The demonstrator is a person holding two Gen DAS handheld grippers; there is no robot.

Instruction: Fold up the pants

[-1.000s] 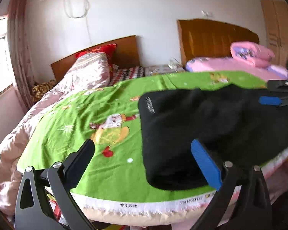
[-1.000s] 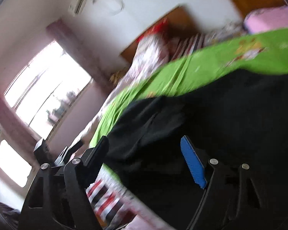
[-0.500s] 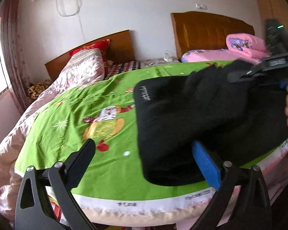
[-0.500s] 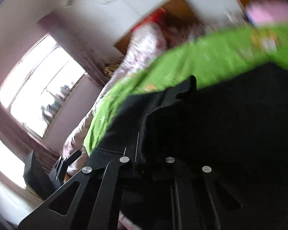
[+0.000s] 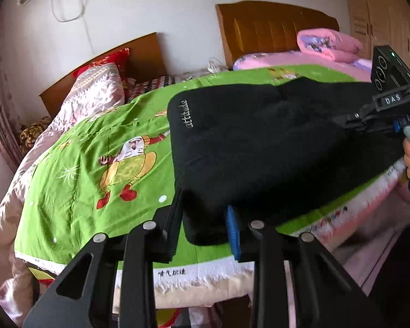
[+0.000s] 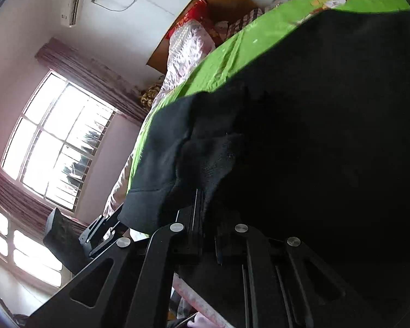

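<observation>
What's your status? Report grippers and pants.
Left gripper shut on black pants, near corner. Right gripper shut on their other end. Pants on green bedspread. Nothing in the way.

Home bedroom: two beds with wooden headboards point(image 5: 270, 27), quilts point(image 5: 329, 43), curtained window point(image 6: 54, 142).

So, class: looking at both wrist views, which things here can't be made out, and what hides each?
- Left claw: its fingertips, left wrist view, buried under the black pants.
- Right claw: its grip point, right wrist view, covered by dark cloth.
- Pants' far end: right wrist view, one unlit black mass.
- Green bedspread beneath the pants: hidden by them.
</observation>
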